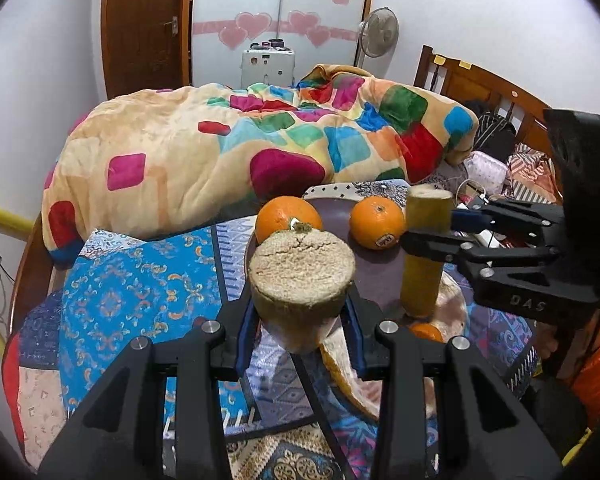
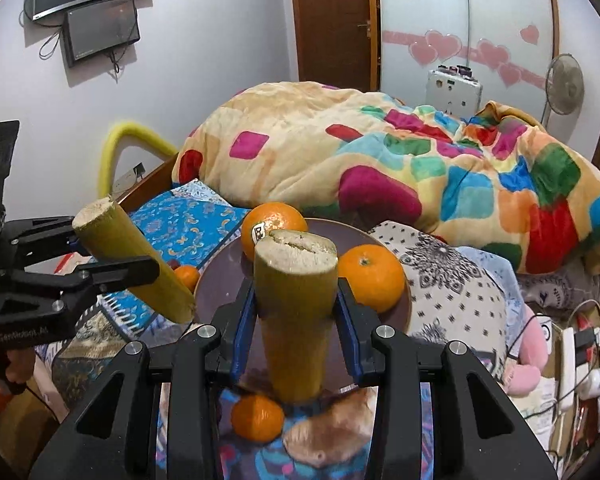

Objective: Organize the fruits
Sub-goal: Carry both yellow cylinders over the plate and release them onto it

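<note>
holding one cane piece (image 1: 302,276) in my left gripper (image 1: 300,320) and another (image 2: 296,304) in my right gripper (image 2: 296,344), both clamped tight above the plate (image 2: 332,236). two oranges (image 2: 370,278) sit on the plate; two small ones beside it remain. readable: "genrobot.ai", "das".

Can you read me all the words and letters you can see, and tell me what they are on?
"DAS": on the right gripper's body.
"GenRobot.AI", faint: on the left gripper's body.
Sticker on the front orange: too blurred to read.
Sticker on the far orange: too blurred to read.
</note>
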{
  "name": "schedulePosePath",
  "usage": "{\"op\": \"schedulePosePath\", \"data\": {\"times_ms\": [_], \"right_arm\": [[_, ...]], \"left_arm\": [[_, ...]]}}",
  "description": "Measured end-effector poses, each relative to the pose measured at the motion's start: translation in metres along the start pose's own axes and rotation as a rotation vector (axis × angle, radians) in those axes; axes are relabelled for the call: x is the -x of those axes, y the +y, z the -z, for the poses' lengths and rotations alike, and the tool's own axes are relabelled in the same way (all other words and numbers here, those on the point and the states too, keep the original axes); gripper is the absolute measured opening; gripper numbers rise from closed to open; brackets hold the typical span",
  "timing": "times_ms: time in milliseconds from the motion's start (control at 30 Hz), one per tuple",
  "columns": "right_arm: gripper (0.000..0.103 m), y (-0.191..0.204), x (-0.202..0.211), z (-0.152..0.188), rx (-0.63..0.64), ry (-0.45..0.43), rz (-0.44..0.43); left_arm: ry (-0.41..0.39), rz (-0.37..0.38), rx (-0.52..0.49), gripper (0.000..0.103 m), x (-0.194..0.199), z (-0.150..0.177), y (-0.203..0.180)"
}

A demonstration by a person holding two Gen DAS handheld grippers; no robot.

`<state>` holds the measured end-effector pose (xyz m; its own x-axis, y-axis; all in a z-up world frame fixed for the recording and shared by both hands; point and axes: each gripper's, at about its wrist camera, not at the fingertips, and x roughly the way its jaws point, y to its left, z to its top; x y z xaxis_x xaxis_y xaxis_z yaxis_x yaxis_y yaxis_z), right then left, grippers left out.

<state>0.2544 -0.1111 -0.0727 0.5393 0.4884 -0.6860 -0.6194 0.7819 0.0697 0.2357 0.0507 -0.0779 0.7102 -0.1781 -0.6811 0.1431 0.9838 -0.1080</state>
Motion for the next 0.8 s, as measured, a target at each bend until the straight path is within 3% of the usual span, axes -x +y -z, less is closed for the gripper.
{"op": "schedulePosePath", "data": {"times_ms": [333,400,433,500,800], "right_arm": [[0.035,-0.01,-0.037,-0.012,-0.039,0.005,-0.005],[0.042,-0.012,-0.04,-0.014,-0.041,-0.001,0.022],[0.055,-0.012,-0.041,-0.014,-0.033,0.006,0.034],[0.069,-0.013,-0.036,-0.013,-0.028,-0.02,0.061],[0.069,-0.024,0.003,0.003,0.001,-0.079,0.093]], "left_arm": [[0.025,-0.023,-0.034,0.038,-0.021,-0.011,-0.005],[0.042,-0.017,-0.041,0.038,-0.028,-0.013,-0.008],[0.054,-0.014,-0.041,0.038,-0.033,-0.014,-0.009],[0.07,-0.008,-0.044,0.038,-0.04,-0.015,-0.012],[0.105,-0.039,-0.099,0.038,-0.064,-0.029,-0.033]]}}
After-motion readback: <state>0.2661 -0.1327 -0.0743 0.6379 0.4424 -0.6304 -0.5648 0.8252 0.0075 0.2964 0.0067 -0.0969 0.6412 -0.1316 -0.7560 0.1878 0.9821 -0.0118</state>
